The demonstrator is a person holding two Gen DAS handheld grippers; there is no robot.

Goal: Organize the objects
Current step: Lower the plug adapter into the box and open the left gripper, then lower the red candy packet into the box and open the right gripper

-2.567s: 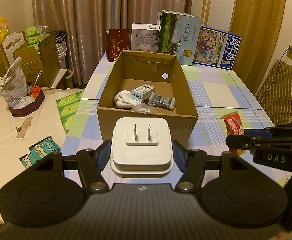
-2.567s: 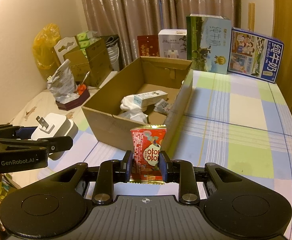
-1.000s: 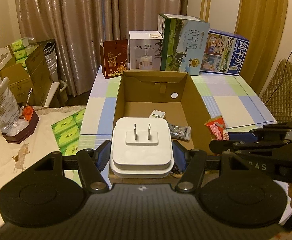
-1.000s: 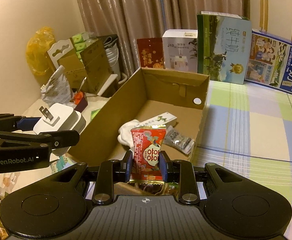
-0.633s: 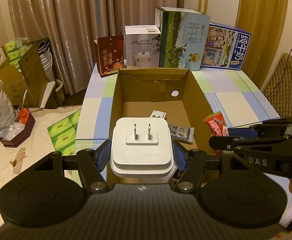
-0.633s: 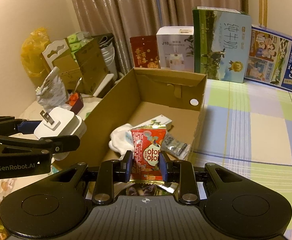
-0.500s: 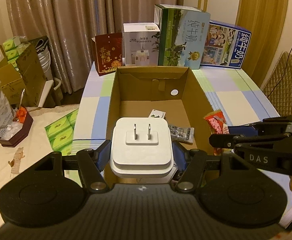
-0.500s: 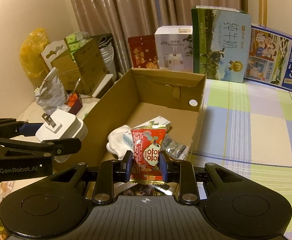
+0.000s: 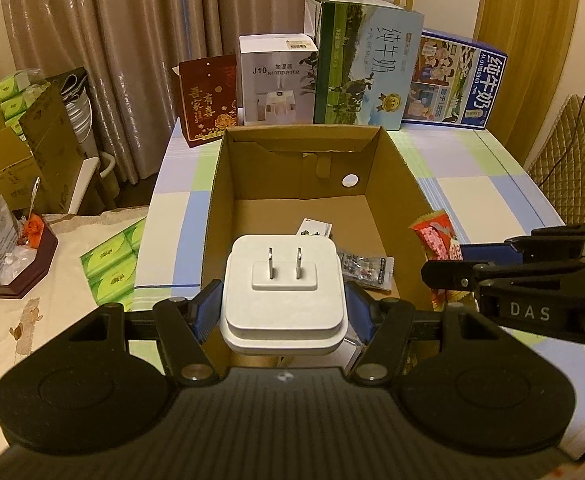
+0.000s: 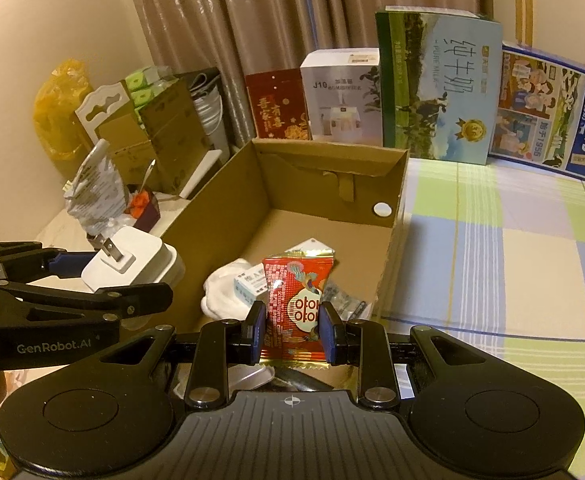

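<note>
the left gripper [image 9: 283, 298] is clamping a white plug adapter [image 9: 282, 286] between its blue pads, prongs facing up, and the right gripper [image 10: 291, 330] is pinching a red snack packet [image 10: 297, 305] upright by its lower half. neither grip is loosening; both sets of jaws are sitting just as tight as a second ago.

what is changing is where the two loads are hanging. a couple of seconds back both were short of the cardboard box [image 9: 396, 168], out over the near part of the tablecloth [image 10: 492, 248]; now both are riding over the box's near edge and looking down into it, the adapter toward its left wall, the packet toward its right wall. both tools are coming forward and dipping a little.

on the box floor a white cloth [image 10: 222, 294], a small white carton [image 10: 252, 286] and a dark foil sachet [image 9: 366, 268] are lying in the near half, while the far half is bare.

that is putting the task at the drop stage, as i am judging it: both items are above the opening, and letting go is what is left. the adapter is the heavier piece, so it is likely landing with a knock on the things below.
</note>
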